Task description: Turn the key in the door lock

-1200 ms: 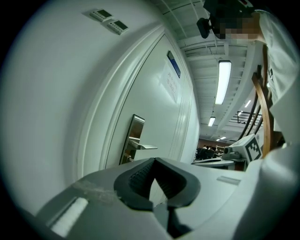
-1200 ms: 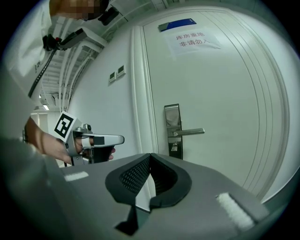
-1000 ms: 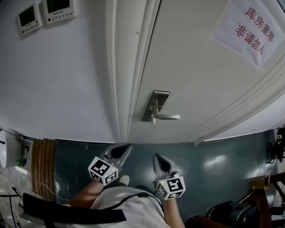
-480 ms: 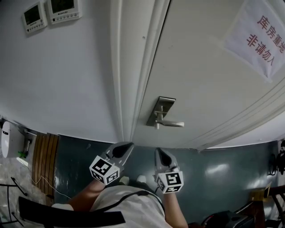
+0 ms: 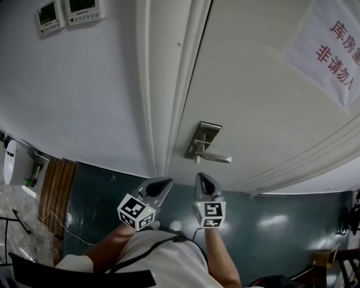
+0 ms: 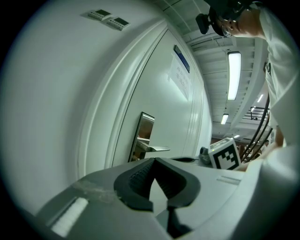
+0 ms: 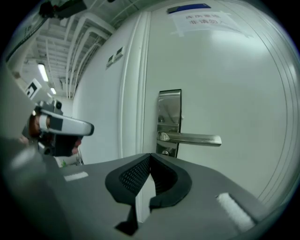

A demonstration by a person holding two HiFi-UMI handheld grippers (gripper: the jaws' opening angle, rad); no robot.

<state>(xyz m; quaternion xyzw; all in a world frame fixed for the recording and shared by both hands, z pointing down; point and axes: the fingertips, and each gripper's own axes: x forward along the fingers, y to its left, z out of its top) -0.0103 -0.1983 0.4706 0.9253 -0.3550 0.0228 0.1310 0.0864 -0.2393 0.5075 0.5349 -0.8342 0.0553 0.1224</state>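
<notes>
A steel lock plate [image 5: 202, 139] with a lever handle [image 5: 218, 159] sits on the white door [image 5: 253, 84]. A small stub [image 5: 198, 161] juts out under the lever; I cannot tell whether it is a key. My right gripper [image 5: 203, 179] is shut and empty, just below the lock and apart from it. My left gripper [image 5: 160, 184] is also shut and empty, beside it under the door frame. In the right gripper view the plate [image 7: 169, 112], lever [image 7: 192, 138] and lock cylinder [image 7: 164, 152] stand straight ahead of the gripper [image 7: 150, 156]. The left gripper [image 6: 153, 160] sees the plate [image 6: 143, 136] edge-on.
The door frame [image 5: 169, 84] runs left of the lock. Two wall control panels [image 5: 70, 12] hang at upper left. A paper notice with red characters [image 5: 337, 45] is taped on the door at upper right. A wooden slatted piece [image 5: 53, 188] stands on the dark floor at left.
Both grippers have come nearer to the door. The right one moved up and left towards the lock and rolled a little. Both stay shut.
</notes>
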